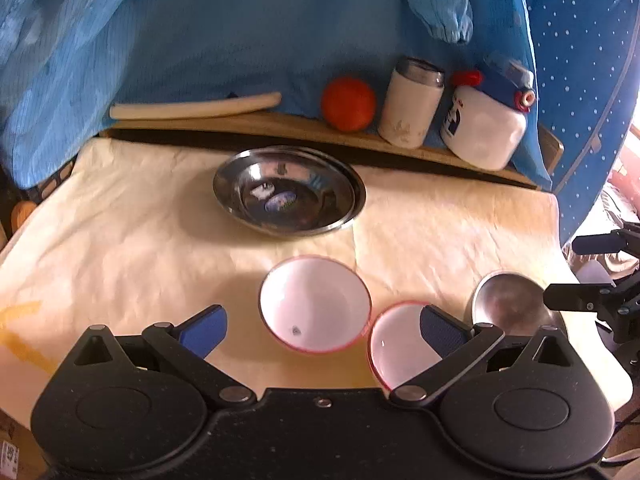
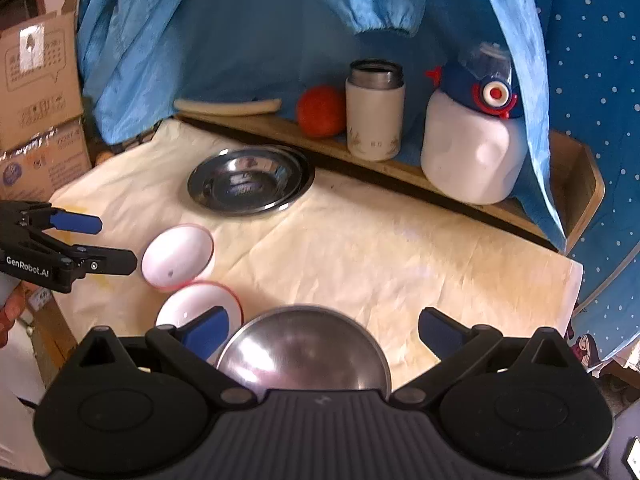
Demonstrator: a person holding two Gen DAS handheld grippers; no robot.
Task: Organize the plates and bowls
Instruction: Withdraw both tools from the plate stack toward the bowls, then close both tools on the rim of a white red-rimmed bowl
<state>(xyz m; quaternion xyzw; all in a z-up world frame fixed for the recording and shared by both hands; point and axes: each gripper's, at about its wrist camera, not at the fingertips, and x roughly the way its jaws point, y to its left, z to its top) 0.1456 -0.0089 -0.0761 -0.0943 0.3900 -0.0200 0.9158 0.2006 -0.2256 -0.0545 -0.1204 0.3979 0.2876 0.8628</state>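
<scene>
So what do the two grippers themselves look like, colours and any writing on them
Both are matte black plastic. The left gripper has two rounded housings with circular caps, angled linkage arms with silver pivot pins, and fingers faced with blue pads. The right gripper matches it, though its centre body is ribbed. Seen from the right wrist camera, the left one carries white "GenRobot.AI" lettering on its side. No cables or sleeves are clearly visible.

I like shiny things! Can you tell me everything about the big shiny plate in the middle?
The steel plate is round, shallow and mirror-shiny, with a dark centre reflecting the room. It looks like two plates stacked, a second rim peeking out behind. It lies flat and upright on the cream cloth, near the wooden ledge. Neither gripper touches it.
</scene>
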